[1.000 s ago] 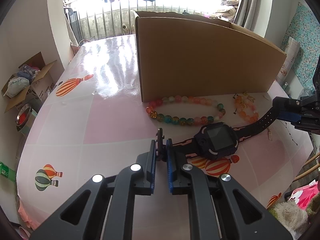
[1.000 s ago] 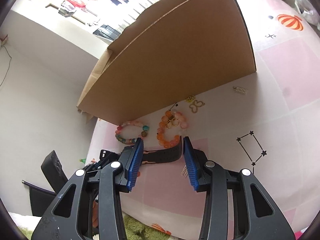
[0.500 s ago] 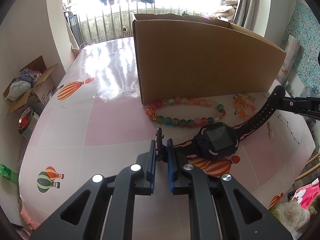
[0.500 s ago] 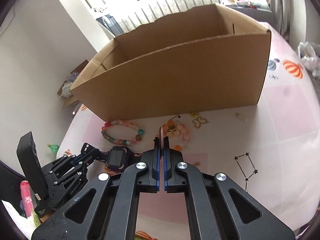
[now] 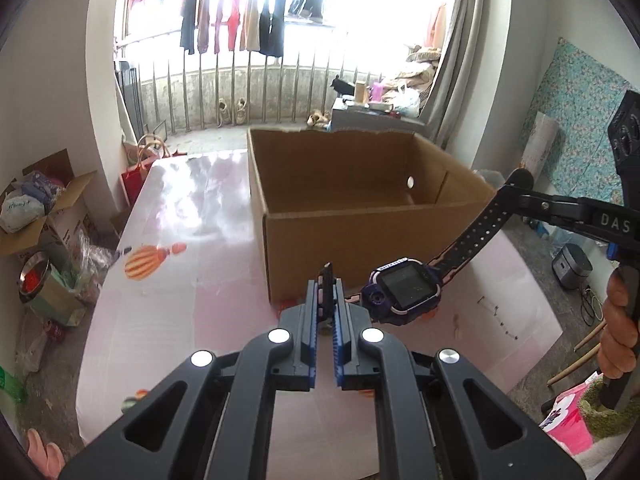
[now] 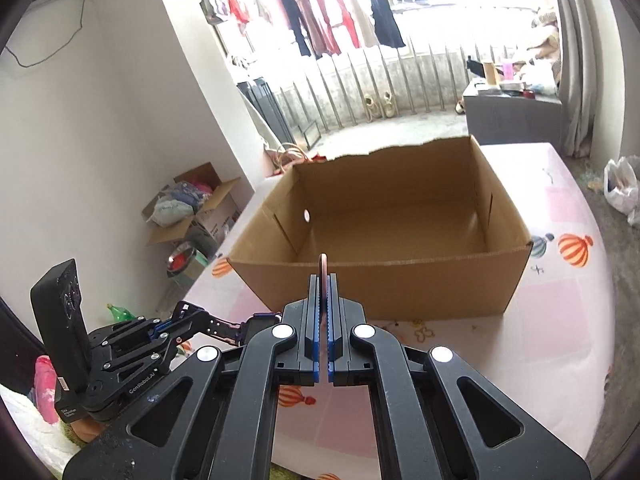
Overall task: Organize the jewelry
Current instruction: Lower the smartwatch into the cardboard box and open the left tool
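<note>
Left wrist view: a pink table (image 5: 168,312) with balloon pictures is seen, and a big brown box (image 5: 360,216) is set on it with its top open. No things can be seen inside the box. A dark watch (image 5: 406,290) is held up in the air just in front of the box, near its right front corner. One strap end is pinched in the left claw (image 5: 327,280), which is shut tight on it. The other strap end is pinched in the right claw (image 5: 520,196), which is seen at the right of the box and is shut tight too. A hand (image 5: 618,332) is wrapped around the right claw's handle.

Right wrist view: the strap tip is seen sticking up between the closed blue pads of the right claw (image 6: 323,280), in front of the box (image 6: 384,280). The left claw (image 6: 224,326) is seen low and left of the box. A small butterfly charm (image 6: 424,332) is left lying on the table (image 6: 560,320), close to the box's front wall.
</note>
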Available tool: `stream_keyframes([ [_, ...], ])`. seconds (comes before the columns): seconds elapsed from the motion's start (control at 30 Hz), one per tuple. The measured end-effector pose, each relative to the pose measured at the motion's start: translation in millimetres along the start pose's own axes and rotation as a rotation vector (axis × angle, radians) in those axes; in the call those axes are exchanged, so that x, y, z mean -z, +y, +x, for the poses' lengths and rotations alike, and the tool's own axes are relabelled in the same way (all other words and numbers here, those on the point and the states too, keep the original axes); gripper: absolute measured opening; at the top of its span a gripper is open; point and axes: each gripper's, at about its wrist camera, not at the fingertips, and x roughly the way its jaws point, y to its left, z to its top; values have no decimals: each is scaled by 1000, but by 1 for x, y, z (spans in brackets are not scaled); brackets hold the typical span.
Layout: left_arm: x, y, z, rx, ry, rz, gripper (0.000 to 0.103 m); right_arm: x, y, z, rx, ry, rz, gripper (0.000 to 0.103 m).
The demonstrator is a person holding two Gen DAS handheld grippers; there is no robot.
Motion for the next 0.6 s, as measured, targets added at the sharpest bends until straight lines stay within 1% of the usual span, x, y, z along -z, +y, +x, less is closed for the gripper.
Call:
stream_keyframes([
  [0.1,-33,-2,-8,27,-55,34,6,-30,-4,-1,-21,-42,-26,1],
  [0.17,-57,0,-3,51,-57,38,6,-54,-8,4,-30,-54,-39,1],
  [0.23,-81,2,12,69,-42,35,6,-76,-15,15,-43,-49,-41,1],
  [0.3,-103,4,36,77,21,30,6,-97,-27,34,-60,-12,-27,1],
  [0.37,-126,8,64,87,82,18,6,-117,-41,60,-76,56,9,1],
  [0.5,-154,11,127,64,217,3,6,-139,-63,109,-11,168,-1,1],
  [0.6,-166,7,167,3,275,35,6,-147,-77,143,38,231,-12,1],
])
